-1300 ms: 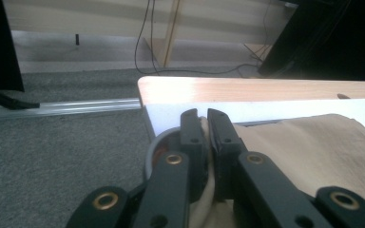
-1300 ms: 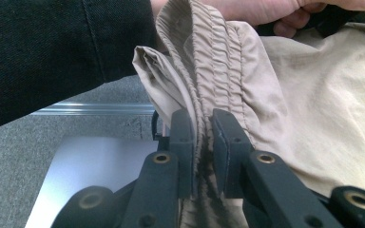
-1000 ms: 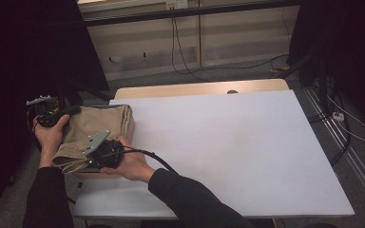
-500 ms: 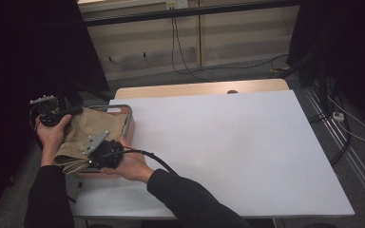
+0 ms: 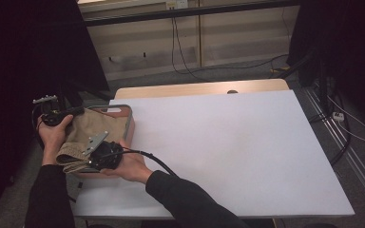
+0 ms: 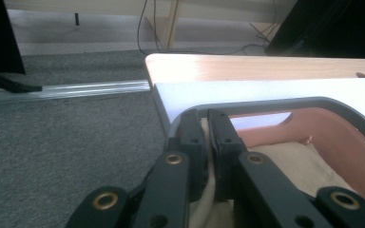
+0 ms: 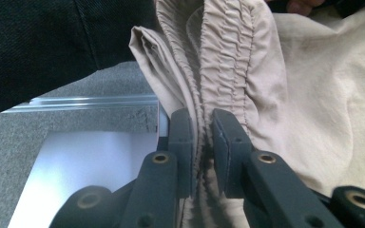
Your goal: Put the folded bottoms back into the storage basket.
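A beige garment [image 5: 95, 129] lies in a tray with a grey rim [image 5: 129, 118] and pink inside, at the table's left edge. My left gripper [image 5: 78, 111] is at the tray's far left side, shut on a fold of the beige cloth. In the left gripper view the jaws [image 6: 207, 124] pinch that cloth just inside the grey rim [image 6: 285, 102]. My right gripper [image 5: 80, 160] is at the tray's near left, shut on the garment's gathered waistband [image 7: 223, 52]. In the right gripper view that band runs between the jaws [image 7: 203, 124].
The white table top [image 5: 218, 152] stretches to the right of the tray, with a wooden strip [image 5: 195, 89] along its far edge. Grey carpet [image 6: 66, 142] lies beyond the table's left edge. Cables trail on the floor [image 5: 342, 118] at the right.
The cloth has drawn back slightly from the tray's far rim, uncovering the handle slot there. Both hands have hardly moved.
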`<state>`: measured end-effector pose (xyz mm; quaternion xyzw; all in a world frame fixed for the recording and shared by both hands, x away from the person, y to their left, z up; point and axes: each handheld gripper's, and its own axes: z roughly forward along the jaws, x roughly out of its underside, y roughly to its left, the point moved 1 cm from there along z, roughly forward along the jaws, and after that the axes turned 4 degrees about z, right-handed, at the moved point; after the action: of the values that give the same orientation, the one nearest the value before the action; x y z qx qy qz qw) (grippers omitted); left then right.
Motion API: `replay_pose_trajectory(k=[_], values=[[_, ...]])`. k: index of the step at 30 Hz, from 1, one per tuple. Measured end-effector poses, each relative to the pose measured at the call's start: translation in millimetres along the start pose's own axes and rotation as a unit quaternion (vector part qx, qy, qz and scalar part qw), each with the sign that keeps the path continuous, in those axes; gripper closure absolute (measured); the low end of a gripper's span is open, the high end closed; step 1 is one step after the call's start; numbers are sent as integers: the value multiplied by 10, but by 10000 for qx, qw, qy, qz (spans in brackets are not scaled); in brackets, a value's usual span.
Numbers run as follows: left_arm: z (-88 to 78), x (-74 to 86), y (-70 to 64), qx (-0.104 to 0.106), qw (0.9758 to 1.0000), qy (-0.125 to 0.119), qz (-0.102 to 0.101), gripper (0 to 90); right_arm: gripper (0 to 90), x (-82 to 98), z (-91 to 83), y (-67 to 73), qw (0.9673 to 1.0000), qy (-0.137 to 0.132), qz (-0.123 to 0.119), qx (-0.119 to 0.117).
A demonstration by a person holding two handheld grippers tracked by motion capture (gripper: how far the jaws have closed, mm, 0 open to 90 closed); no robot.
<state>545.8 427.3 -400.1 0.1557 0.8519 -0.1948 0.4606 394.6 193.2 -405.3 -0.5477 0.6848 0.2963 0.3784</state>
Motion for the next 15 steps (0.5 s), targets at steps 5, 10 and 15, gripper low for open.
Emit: replay_pose_trajectory(k=[5, 10, 15], values=[[11, 7, -20, -31, 10000, 35, 8, 853, 805, 17, -16, -16, 9999, 25, 4, 121], [14, 24, -23, -35, 10000, 28, -10, 821, 781, 4, -40, -22, 10000, -17, 45, 17], [-46, 52, -23, -141, 9999, 4, -14, 614, 673, 55, -93, -60, 9998, -47, 189, -40]])
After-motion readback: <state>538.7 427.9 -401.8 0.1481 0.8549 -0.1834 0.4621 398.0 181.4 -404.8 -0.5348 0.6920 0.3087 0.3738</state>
